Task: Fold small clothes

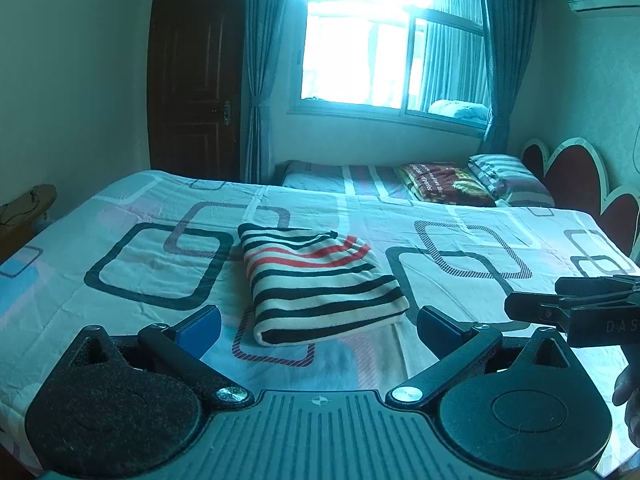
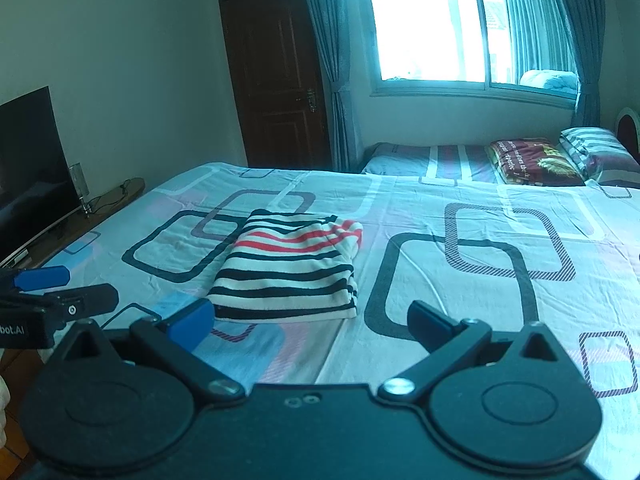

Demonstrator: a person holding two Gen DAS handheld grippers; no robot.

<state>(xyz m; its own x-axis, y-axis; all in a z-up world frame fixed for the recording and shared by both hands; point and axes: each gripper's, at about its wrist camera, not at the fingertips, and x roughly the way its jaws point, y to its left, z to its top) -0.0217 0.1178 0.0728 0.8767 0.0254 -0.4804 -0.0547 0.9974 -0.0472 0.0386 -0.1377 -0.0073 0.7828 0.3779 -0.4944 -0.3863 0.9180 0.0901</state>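
A small white garment with black and red stripes (image 1: 316, 280) lies folded into a neat rectangle on the patterned bed sheet (image 1: 120, 264). My left gripper (image 1: 318, 326) hovers just short of its near edge, open and empty, with the blue pads spread wide. In the right wrist view the same folded garment (image 2: 288, 264) sits ahead and slightly left of my right gripper (image 2: 310, 322), which is also open with nothing in it. Each gripper shows in the other's view: the right gripper (image 1: 532, 300) at the right edge, the left gripper (image 2: 76, 286) at the left edge.
Pillows and a dark red folded blanket (image 2: 532, 162) lie at the far end, by the red headboard (image 1: 568, 180). A TV (image 2: 32, 172) stands on a low shelf left of the bed. A brown door (image 2: 276, 80) and a curtained window (image 2: 460, 28) are behind.
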